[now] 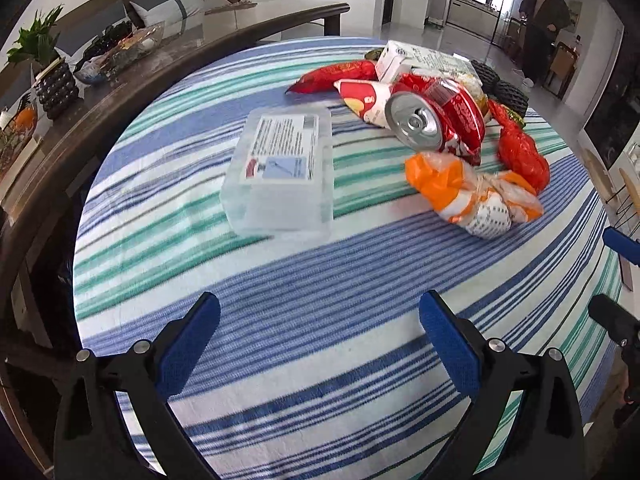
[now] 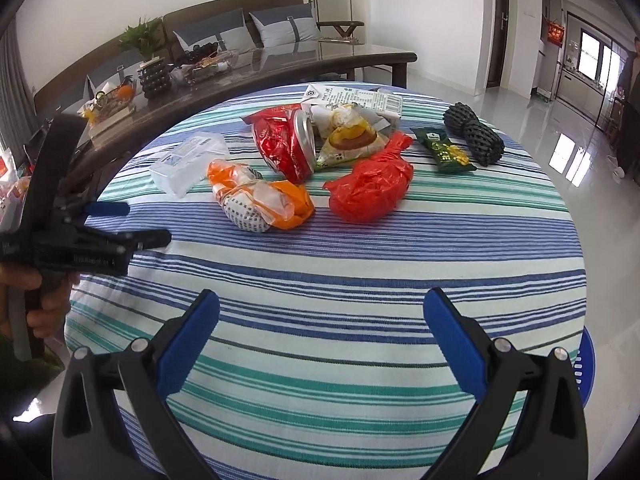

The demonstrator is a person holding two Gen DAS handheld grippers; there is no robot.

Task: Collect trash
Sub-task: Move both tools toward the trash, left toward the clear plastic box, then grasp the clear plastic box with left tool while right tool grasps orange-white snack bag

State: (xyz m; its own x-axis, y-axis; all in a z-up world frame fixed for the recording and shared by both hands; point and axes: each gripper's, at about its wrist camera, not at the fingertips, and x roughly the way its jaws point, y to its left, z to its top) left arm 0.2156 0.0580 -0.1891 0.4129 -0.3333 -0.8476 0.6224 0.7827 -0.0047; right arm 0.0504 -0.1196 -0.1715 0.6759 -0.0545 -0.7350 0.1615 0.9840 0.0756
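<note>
Trash lies on a round table with a striped cloth. A clear plastic box lies at the left. Right of it are a crushed red can, an orange-and-white bag, a red plastic bag, a white carton, a green snack packet and black netting. My left gripper is open and empty, short of the box; it also shows from the side in the right wrist view. My right gripper is open and empty above the near cloth.
A dark wooden coffee table with a plant pot and a glass tray stands behind the round table, and a sofa behind that. A blue stool is at the right edge. A person stands in the far hallway.
</note>
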